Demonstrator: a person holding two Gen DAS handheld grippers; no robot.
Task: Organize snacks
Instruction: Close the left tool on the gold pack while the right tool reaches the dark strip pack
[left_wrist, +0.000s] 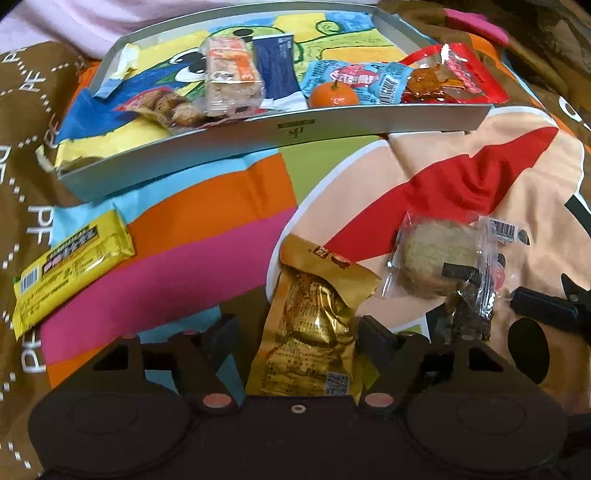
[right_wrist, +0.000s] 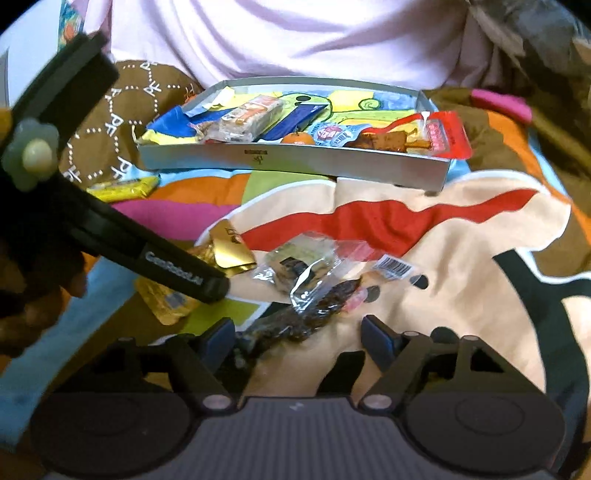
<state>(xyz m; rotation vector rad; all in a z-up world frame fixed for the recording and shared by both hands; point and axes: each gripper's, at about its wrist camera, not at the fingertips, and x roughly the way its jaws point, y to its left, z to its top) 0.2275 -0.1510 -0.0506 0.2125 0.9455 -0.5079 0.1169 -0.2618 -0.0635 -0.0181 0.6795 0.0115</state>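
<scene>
left gripper (left_wrist: 295, 332): jaws apart, straddling the gold packet (left_wrist: 310, 328) with a gap showing on each side, so nothing was clamped as far as I could see.

right gripper (right_wrist: 298, 334): also spread, with the tail of a dark snack in a clear wrapper (right_wrist: 314, 310) lying between the fingers, nearer the left one. Couldn't tell if that finger touched it, but no squeeze.

tray (left_wrist: 332, 123): grey box sitting toward the far edge of the cartoon blanket (left_wrist: 461, 184), already holding a rice bar (left_wrist: 231, 75), a blue stick pack (left_wrist: 279, 70), a tangerine (left_wrist: 332, 95) and a red bag (left_wrist: 458, 74).

loose stuff: gold packet and the dark snack near the blanket's front edge, a round cookie in clear wrap (left_wrist: 439, 258) just beside them, and a yellow bar (left_wrist: 70, 266) off by the left edge.

step in hand: looked like mid-task, lining up on the next pickups.

next move: probably lower, pinch each packet across its middle, then carry it over the tray's near wall. Crinkly wrappers might slip, so a firm pinch.
</scene>
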